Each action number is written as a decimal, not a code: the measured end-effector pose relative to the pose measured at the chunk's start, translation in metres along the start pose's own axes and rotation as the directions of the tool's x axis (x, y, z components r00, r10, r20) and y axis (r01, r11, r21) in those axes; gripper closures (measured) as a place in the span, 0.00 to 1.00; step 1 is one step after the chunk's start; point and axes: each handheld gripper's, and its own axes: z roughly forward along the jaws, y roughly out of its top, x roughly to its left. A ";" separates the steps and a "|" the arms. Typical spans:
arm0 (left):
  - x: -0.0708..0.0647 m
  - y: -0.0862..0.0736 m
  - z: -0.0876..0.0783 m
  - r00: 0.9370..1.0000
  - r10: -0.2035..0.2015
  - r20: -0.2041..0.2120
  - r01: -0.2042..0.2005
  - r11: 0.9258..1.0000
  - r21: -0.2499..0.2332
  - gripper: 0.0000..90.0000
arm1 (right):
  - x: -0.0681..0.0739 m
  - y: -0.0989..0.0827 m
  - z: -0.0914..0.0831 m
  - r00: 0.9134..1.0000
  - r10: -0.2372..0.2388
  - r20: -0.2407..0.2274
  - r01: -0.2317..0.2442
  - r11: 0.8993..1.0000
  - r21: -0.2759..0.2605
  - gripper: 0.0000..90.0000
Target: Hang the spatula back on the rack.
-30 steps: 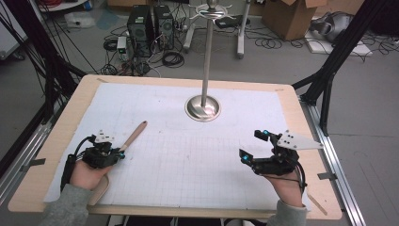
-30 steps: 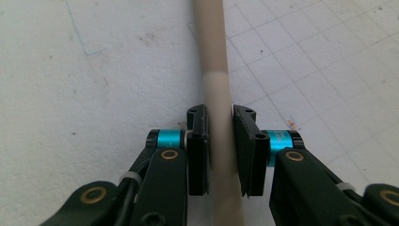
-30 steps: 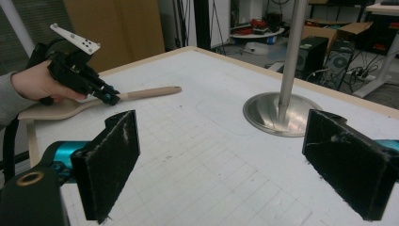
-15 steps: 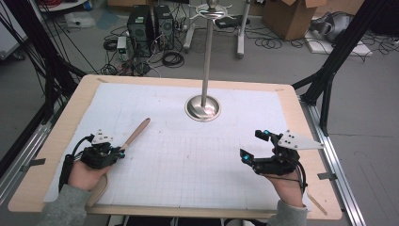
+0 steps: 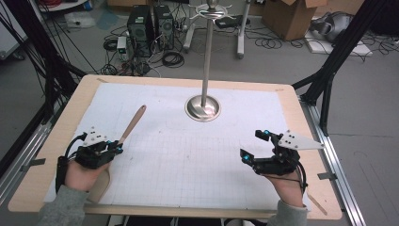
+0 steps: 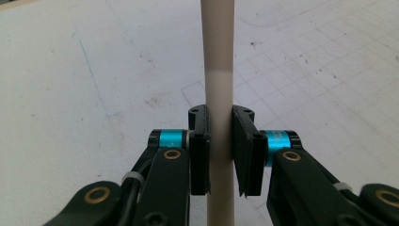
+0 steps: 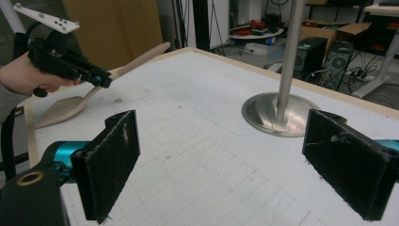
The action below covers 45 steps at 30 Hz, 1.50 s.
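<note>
Even, bright overhead light; soft shadows, slight blur throughout.

There is one wooden spoon [image 5: 132, 124]. There is one shiny metal stand [image 5: 203, 107] with one tall pole. There is one big white mat [image 5: 188, 155] with squares on it, on one wooden table [image 5: 56, 136]. There are two grippers, the left gripper [image 5: 115, 148] and the right gripper [image 5: 253, 144]. On the floor behind stand two black computer boxes [image 5: 150, 21] and one cardboard box [image 5: 287, 16].
</note>
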 end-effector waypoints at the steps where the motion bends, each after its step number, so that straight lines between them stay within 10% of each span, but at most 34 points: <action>1: 0.000 0.001 -0.001 1.000 -0.001 0.005 0.001 1.000 -0.004 0.86 | 0.000 0.000 0.000 1.000 0.001 0.000 -0.001 1.000 0.000 0.12; 45: -0.014 0.045 -0.055 0.997 0.049 0.056 -0.032 0.961 -0.274 0.86 | -0.001 0.000 -0.001 1.000 -0.001 0.004 0.001 1.000 -0.002 0.12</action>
